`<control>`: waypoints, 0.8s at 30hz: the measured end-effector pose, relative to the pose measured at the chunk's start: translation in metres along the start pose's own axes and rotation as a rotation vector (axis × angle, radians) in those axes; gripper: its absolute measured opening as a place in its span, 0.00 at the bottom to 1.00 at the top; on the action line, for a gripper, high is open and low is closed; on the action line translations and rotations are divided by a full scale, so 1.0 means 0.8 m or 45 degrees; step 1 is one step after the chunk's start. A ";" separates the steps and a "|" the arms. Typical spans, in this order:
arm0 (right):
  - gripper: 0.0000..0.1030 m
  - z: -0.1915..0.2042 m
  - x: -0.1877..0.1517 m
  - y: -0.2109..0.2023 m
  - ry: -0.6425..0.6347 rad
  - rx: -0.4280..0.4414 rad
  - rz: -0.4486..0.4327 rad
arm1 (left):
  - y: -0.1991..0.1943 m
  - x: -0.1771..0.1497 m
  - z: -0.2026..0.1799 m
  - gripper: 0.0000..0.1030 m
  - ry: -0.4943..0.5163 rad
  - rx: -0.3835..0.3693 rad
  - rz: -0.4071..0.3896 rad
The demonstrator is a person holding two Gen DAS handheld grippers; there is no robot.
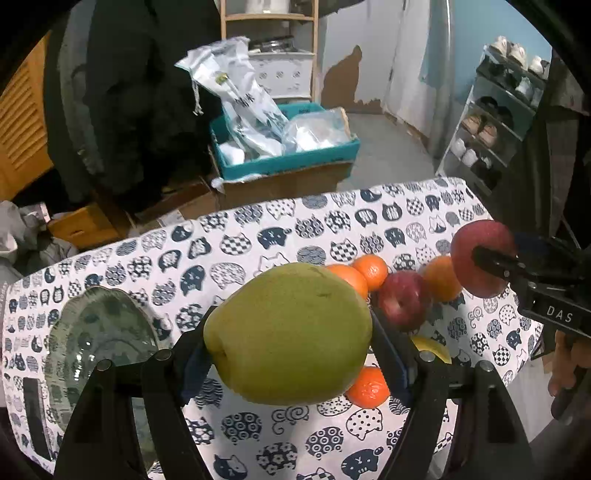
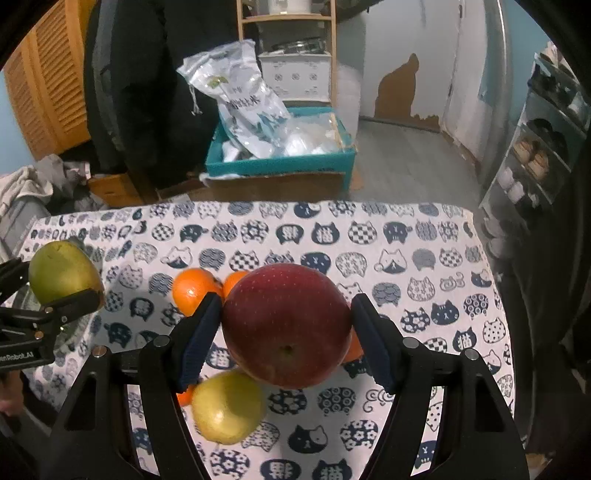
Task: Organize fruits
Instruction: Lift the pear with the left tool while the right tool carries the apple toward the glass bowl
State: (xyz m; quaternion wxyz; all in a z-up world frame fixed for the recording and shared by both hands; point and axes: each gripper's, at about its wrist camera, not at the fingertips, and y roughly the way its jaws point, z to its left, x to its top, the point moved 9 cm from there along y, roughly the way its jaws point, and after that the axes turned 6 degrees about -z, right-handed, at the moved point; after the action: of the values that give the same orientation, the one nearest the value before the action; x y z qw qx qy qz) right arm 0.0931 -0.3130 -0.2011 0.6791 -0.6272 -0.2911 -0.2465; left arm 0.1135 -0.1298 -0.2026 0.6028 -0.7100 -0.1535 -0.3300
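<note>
My left gripper (image 1: pixel 291 343) is shut on a large green pear (image 1: pixel 288 334), held above the cat-print tablecloth (image 1: pixel 240 236); it also shows in the right wrist view (image 2: pixel 62 271). My right gripper (image 2: pixel 286 328) is shut on a red apple (image 2: pixel 286 325), seen at the right in the left wrist view (image 1: pixel 480 258). On the cloth lie several oranges (image 1: pixel 371 271), another red apple (image 1: pixel 404 301) and a yellow-green pear (image 2: pixel 227 406). A glass plate (image 1: pixel 96 343) sits at the left, beside the left gripper.
Beyond the table's far edge stand a teal box (image 1: pixel 288 162) with plastic bags, cardboard boxes, a wooden shelf (image 2: pixel 288 22) and a dark coat. A shoe rack (image 1: pixel 491 122) stands at the right. A hand (image 1: pixel 569 354) holds the right gripper.
</note>
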 end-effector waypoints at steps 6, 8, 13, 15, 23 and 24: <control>0.70 0.021 0.019 -0.012 -0.014 0.022 -0.041 | -0.020 0.008 0.022 0.77 -0.029 0.023 -0.040; 0.70 0.029 0.026 -0.015 -0.020 0.031 -0.056 | -0.026 0.010 0.031 0.77 -0.041 0.036 -0.050; 0.70 0.053 0.045 -0.026 -0.036 0.059 -0.105 | -0.043 0.015 0.056 0.77 -0.066 0.070 -0.089; 0.70 0.063 0.053 -0.030 -0.041 0.071 -0.126 | -0.050 0.017 0.066 0.77 -0.076 0.085 -0.107; 0.70 0.106 0.086 -0.050 -0.059 0.134 -0.197 | -0.077 0.021 0.103 0.77 -0.105 0.141 -0.157; 0.70 0.112 0.090 -0.052 -0.062 0.145 -0.204 | -0.079 0.021 0.108 0.77 -0.111 0.148 -0.160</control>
State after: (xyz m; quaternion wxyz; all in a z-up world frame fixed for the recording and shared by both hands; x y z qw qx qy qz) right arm 0.1072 -0.2257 -0.1171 0.6843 -0.5681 -0.3703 -0.2680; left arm 0.1110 -0.0358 -0.1486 0.6138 -0.6765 -0.2429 -0.3265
